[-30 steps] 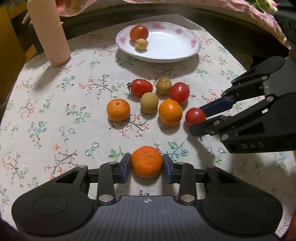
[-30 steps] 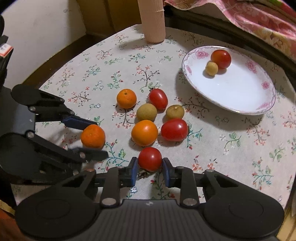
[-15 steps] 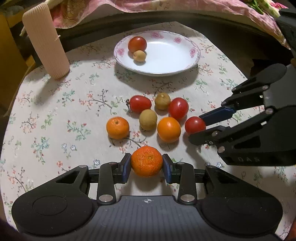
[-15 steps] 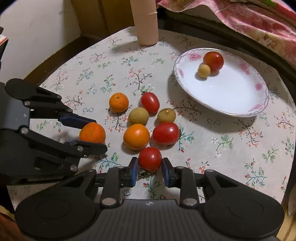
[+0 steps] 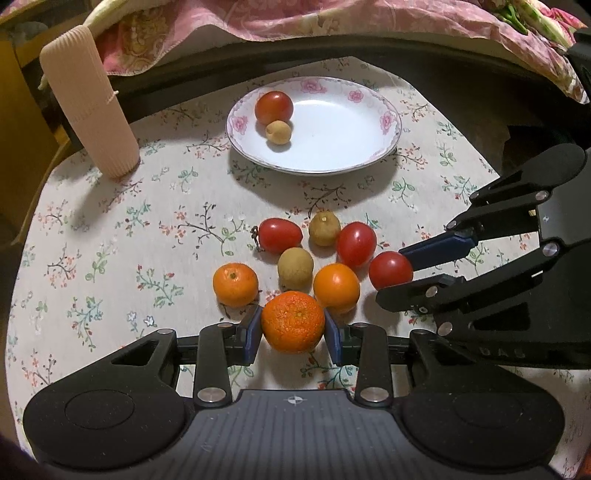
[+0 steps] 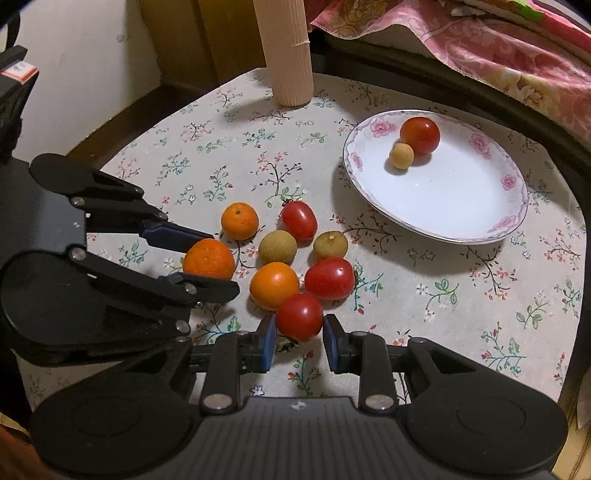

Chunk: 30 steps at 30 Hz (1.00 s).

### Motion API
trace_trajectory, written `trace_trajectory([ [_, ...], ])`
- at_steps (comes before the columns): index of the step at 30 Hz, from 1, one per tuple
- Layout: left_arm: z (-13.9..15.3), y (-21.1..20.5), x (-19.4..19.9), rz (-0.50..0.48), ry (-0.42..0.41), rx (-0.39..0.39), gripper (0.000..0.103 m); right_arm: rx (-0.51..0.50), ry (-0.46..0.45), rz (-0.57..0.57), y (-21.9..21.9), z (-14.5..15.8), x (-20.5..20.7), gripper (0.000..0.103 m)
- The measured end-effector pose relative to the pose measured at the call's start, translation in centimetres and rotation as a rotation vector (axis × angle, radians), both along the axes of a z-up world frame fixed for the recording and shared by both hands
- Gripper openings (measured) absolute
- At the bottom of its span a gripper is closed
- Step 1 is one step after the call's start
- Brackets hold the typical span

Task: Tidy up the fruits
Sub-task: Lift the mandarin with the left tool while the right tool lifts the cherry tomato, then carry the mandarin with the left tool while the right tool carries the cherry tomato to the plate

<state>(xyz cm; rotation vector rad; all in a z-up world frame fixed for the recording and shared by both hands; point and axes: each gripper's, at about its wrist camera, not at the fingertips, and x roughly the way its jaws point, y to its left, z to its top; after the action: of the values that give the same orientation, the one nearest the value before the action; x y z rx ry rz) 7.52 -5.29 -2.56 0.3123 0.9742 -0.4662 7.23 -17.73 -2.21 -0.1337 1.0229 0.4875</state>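
Gripping a mandarin point(image 5: 293, 320), the left gripper point(image 5: 291, 334) hung beside the fruit cluster mid-table; the right gripper point(image 6: 300, 338) clamped a tomato point(image 6: 299, 316) alongside.

Tablecloth point(image 5: 110, 236): cream ground printed with small green leaves, dark twigs and red-and-blue blossoms. Plate point(image 5: 369, 147): white, rim edged with pink roses; on it one red tomato point(image 5: 274, 107) and one tan longan point(image 5: 278, 131). Ribbed cylinder point(image 5: 88, 99): pale peach. Bedding point(image 5: 295, 18) behind: pink with gold floral figures. Loose fruit: three oranges, the pinched mandarin point(image 5: 293, 320) deepest orange; red tomatoes, including the gripped tomato point(image 6: 299, 316); olive-brown longans. Both grippers: black frames, blue pads point(image 5: 251, 330).
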Motion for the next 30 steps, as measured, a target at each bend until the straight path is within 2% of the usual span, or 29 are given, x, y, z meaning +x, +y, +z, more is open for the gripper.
trace_trajectory([
  [22, 1.4, -1.4, 0.6, -0.015, -0.062, 0.026, 0.044, 0.004, -0.028, -0.046, -0.4, 0.8, -0.1, 0.029],
  [30, 2.4, -1.6, 1.9, 0.010, -0.090, 0.002, 0.044, -0.005, -0.027, -0.074, -1.1, 0.8, 0.4, 0.029],
])
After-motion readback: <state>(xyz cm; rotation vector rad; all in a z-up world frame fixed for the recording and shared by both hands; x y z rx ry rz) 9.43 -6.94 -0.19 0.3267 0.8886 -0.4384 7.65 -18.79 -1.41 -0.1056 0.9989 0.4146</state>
